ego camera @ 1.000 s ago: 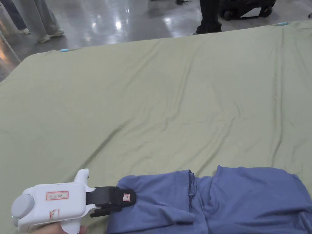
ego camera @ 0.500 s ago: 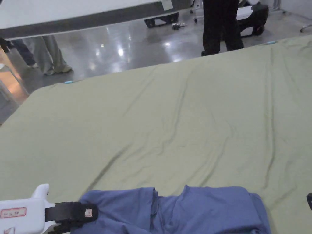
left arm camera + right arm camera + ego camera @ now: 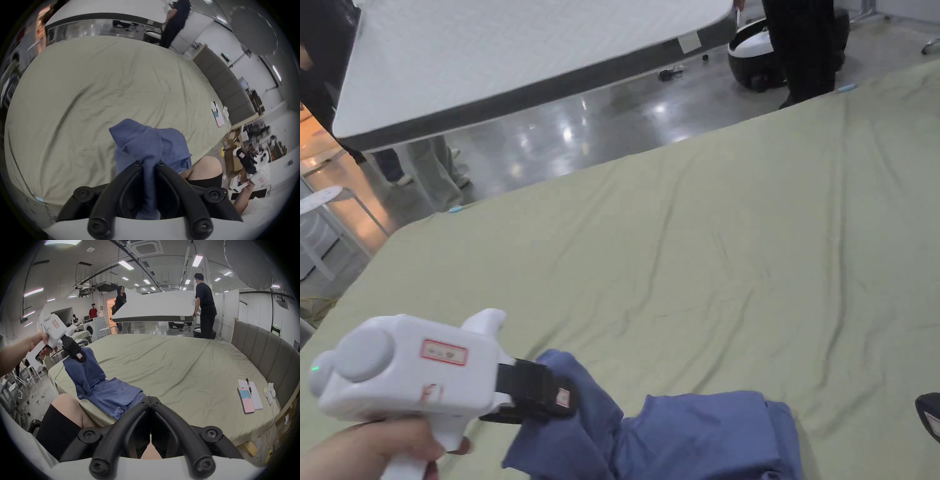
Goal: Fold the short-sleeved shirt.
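A blue short-sleeved shirt (image 3: 700, 437) lies bunched at the near edge of the green-sheeted bed (image 3: 706, 250). My left gripper (image 3: 559, 400) is shut on the shirt's left end and holds it raised above the sheet. In the left gripper view the fabric (image 3: 146, 142) is pinched between the two jaws of the left gripper (image 3: 149, 162). The right gripper view shows the shirt (image 3: 105, 391) hanging from the left gripper (image 3: 79, 356) down to the sheet. My right gripper (image 3: 151, 398) is shut with nothing in it, near the shirt's right end by the bed's edge.
A phone (image 3: 246, 400), a notebook (image 3: 254, 394) with a pen and a small white object (image 3: 269, 392) lie on the bed's right side by the grey headboard (image 3: 259, 353). Beyond the bed, two people carry a white mattress (image 3: 519, 56). My knee (image 3: 65, 410) is at the bed's edge.
My left gripper has lifted the shirt's left end off the sheet, and the shirt is more bunched. The head camera has tilted up, showing the carried mattress.
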`<act>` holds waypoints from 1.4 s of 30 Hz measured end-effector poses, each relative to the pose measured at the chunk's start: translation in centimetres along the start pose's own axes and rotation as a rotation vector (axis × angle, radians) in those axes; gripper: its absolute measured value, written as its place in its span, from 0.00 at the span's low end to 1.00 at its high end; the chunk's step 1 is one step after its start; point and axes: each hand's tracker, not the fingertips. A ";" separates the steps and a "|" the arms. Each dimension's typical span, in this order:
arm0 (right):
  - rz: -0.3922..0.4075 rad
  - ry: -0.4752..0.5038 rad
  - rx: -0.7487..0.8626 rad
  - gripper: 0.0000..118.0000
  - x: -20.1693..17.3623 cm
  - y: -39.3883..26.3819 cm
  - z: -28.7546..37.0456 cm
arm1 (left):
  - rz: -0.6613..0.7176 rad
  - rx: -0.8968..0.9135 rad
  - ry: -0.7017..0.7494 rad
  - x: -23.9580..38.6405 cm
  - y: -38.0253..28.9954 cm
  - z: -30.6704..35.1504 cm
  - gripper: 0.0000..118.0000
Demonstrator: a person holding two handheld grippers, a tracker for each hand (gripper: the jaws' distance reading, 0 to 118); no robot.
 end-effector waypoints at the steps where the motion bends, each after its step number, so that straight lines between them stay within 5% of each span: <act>1: -0.011 -0.004 0.003 0.00 0.5 -0.3 0.3 | -0.020 -0.016 0.007 1.4 0.3 -1.3 0.06; 10: -0.100 -0.096 -0.028 0.00 4.6 -3.2 3.2 | -0.006 -0.190 -0.028 8.1 1.1 -15.1 0.10; 14: -0.130 -0.110 -0.035 0.00 6.1 -3.7 3.6 | -0.034 -0.195 -0.131 10.9 1.0 -16.2 0.61; 17: -0.123 -0.115 -0.044 0.00 6.6 -3.8 3.2 | -0.094 -0.101 -0.171 11.7 1.2 -12.8 0.64; 18: -0.119 -0.112 -0.044 0.00 6.5 -3.8 3.0 | -0.114 -0.078 -0.146 11.3 1.1 -11.8 0.60; 19: -0.118 -0.106 -0.042 0.00 6.6 -3.8 2.8 | -0.121 -0.053 -0.113 10.8 0.9 -11.0 0.44; 20: -0.118 -0.099 -0.040 0.00 6.6 -3.8 2.5 | -0.124 0.005 -0.060 10.4 0.5 -9.8 0.00; 23: -0.121 -0.077 -0.035 0.00 6.3 -3.7 1.7 | -0.145 0.089 0.219 9.2 -0.9 -9.8 0.00; 27: -0.101 -0.064 -0.041 0.00 5.4 -3.5 1.1 | -0.065 -0.065 0.097 8.4 -3.4 -13.6 0.00; 33: -0.099 -0.078 -0.062 0.00 4.9 -3.3 1.7 | -0.097 -0.107 0.107 11.9 -5.4 -20.8 0.00; 42: -0.075 -0.094 -0.099 0.00 2.7 -2.8 2.2 | -0.106 -0.115 -0.010 14.8 -4.6 -21.5 0.00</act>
